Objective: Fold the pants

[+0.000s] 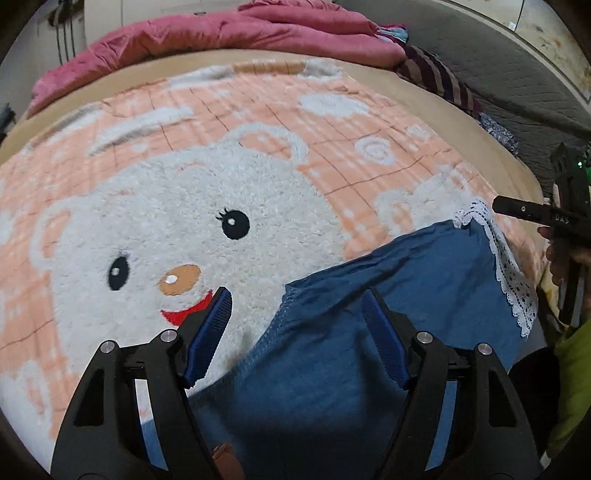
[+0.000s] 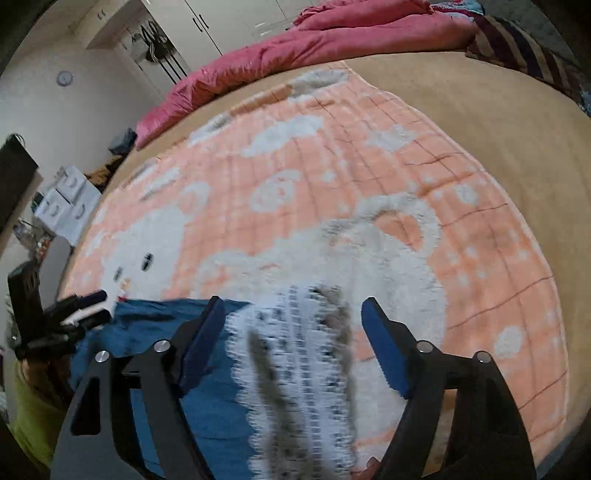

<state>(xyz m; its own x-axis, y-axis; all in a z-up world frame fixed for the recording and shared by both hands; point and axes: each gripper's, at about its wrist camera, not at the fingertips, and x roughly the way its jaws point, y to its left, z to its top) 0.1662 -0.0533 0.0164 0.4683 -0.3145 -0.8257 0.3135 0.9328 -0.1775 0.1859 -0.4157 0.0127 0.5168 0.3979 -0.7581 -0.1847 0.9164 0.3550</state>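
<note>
pants (image 1: pixel 388 306): blue, lace-hemmed, lying on the bed's blanket (image 1: pixel 221 122) | handling: soft, light, likely limp; take hold at seam and hem corners | left gripper (image 1: pixel 295 314), right gripper (image 2: pixel 293 321): fingers apart, holding nothing

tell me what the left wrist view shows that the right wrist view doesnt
Only the left wrist view: the bear's face on the blanket sharp and close, and the stitched blue edge of the pants.

Only the right wrist view: stacked white boxes beside the bed, a white wardrobe, and the lace trim large but blurred.

Both: the blue pants on the blanket, the pink duvet at the far end, and each tool open, the left tool and the right tool.
</note>
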